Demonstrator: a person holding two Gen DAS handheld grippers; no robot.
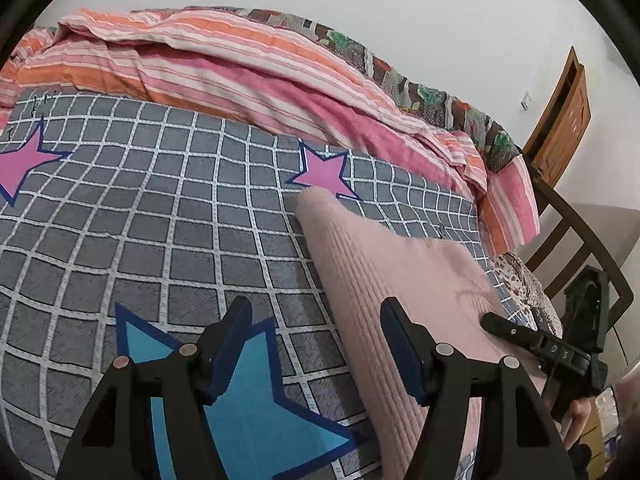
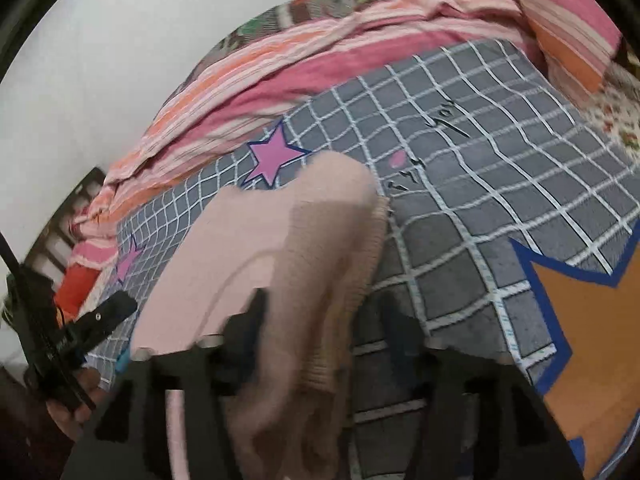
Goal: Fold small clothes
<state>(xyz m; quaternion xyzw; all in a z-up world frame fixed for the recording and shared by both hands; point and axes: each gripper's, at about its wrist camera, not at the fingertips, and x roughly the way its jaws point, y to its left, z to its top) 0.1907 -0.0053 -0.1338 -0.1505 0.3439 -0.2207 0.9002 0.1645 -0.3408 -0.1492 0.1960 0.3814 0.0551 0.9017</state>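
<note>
My left gripper (image 1: 316, 340) has its jaws wide apart, holding nothing, beside the pink knitted garment (image 1: 400, 280). My right gripper (image 2: 324, 320) is blurred; I cannot tell its opening, though the garment lies between its fingers. Its body shows the letters "DS". The garment lies on a grey checked sheet (image 1: 160, 220) with stars; beyond it are a striped quilt (image 1: 240, 68), a white wall (image 1: 400, 12) and a wooden door (image 1: 564, 120).

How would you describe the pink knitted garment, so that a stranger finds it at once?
Start from the grey checked bedsheet with coloured stars. On it, in front of the striped pink and orange quilt, lies the pale pink ribbed knit garment, reaching a magenta star. It alone is plain, without stripes, checks or flowers.
</note>
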